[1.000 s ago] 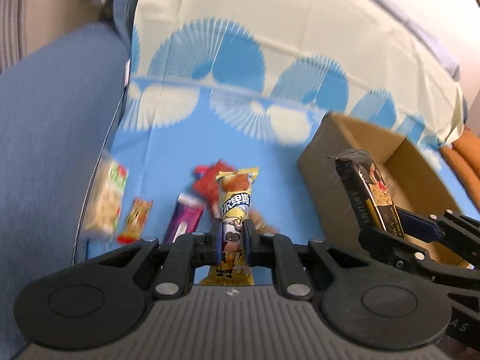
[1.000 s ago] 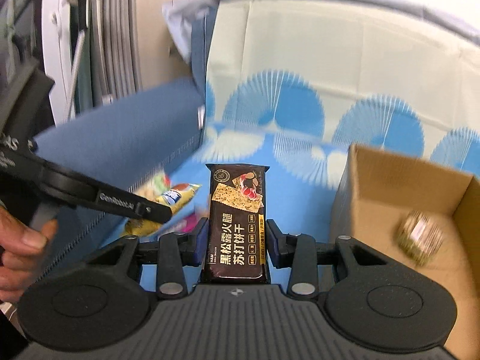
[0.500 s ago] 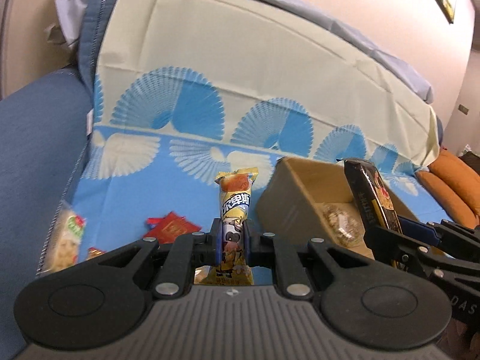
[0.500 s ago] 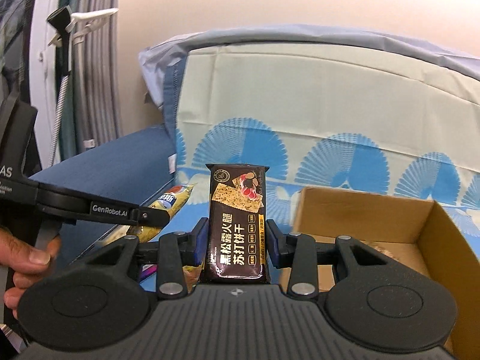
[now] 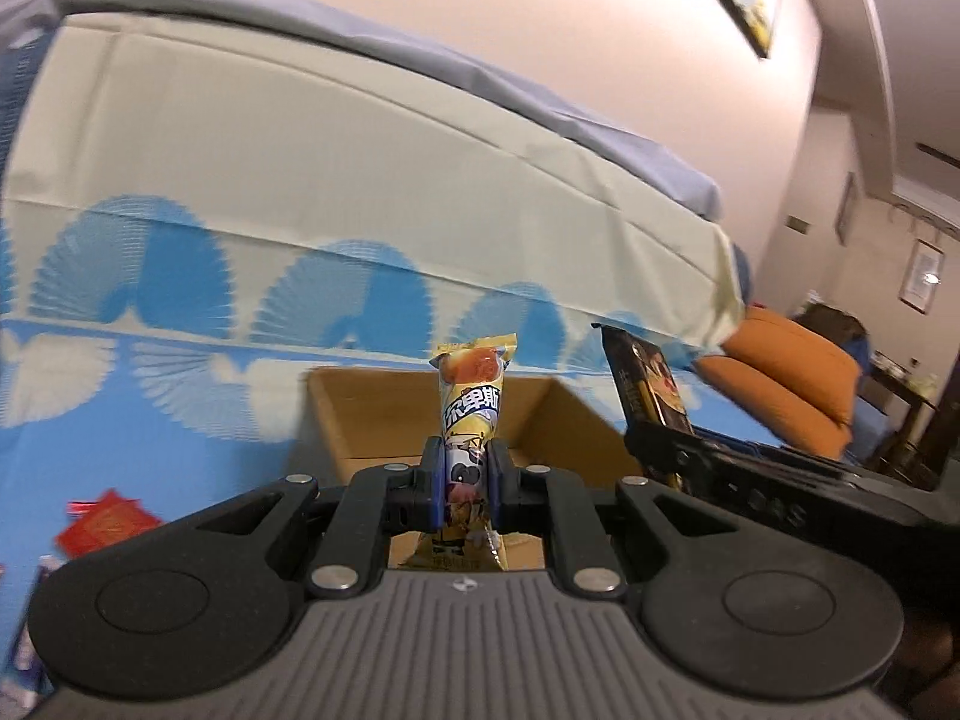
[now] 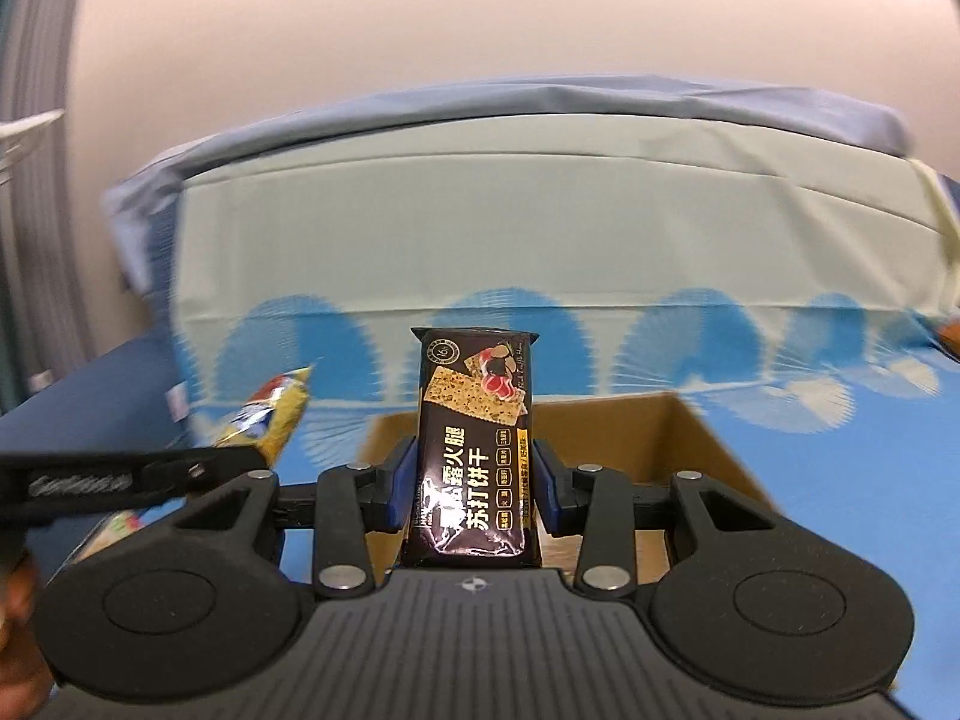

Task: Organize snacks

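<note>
**Both grippers hold snacks at the box**

The left gripper (image 5: 465,474) has its jaws clamped on an upright yellow snack (image 5: 470,414), in front of the open cardboard box (image 5: 558,414). The right gripper (image 6: 473,477) is clamped on a dark cracker pack (image 6: 471,456), also upright before the box. A red packet (image 5: 105,523) lies on the blue cloth (image 5: 150,408) to the left.

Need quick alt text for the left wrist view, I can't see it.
The left gripper clamps an upright yellow snack stick in front of an open cardboard box on a blue-patterned sheet; the right gripper's dark cracker pack shows at right.
</note>
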Available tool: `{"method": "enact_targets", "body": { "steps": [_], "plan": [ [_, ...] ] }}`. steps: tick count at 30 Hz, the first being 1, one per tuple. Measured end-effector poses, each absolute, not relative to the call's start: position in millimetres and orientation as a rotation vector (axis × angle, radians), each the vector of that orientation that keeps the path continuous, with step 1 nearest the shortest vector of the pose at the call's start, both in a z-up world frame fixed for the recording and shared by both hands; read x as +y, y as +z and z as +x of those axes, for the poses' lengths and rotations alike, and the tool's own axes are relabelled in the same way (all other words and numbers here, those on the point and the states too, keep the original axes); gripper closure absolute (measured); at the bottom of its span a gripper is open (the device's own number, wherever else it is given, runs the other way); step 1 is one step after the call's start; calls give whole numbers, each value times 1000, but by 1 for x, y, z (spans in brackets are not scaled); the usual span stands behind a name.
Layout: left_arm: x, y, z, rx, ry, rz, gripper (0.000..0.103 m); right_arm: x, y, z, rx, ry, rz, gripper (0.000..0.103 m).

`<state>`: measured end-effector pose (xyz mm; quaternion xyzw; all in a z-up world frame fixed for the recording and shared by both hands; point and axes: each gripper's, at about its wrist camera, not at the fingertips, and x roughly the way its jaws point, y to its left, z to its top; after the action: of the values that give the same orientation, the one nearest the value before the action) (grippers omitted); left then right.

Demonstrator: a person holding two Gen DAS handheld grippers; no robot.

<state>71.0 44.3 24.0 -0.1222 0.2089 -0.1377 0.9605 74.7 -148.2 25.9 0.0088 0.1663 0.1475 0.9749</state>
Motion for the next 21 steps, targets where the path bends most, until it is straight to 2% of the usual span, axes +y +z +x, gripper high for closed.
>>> {"method": "enact_targets", "body": {
  "steps": [6,7,8,9,10,11,14,16,19,21],
  "plan": [
    [7,21,70,453,-400,-207,87,-186,26,75,317,152,58,62],
    [0,20,67,455,-410,-175,79,-190,25,76,319,127,66,60],
    [-3,20,65,462,-428,-154,61,-193,24,78,322,94,73,55],
    [-4,19,64,466,-438,-137,51,-194,23,78,325,66,76,47],
    [-3,20,61,461,-428,-114,40,-195,22,79,332,39,82,33],
    [2,23,57,440,-402,-88,38,-196,21,80,336,21,94,29],
    [38,40,40,356,-238,-77,32,-188,19,81,337,20,99,29],
    [72,54,30,329,21,-55,30,-178,18,80,332,46,88,29],
    [128,71,6,271,508,67,21,-158,18,77,338,105,70,29],
    [168,82,-12,229,777,104,19,-142,16,76,344,155,64,29]
  ]
}}
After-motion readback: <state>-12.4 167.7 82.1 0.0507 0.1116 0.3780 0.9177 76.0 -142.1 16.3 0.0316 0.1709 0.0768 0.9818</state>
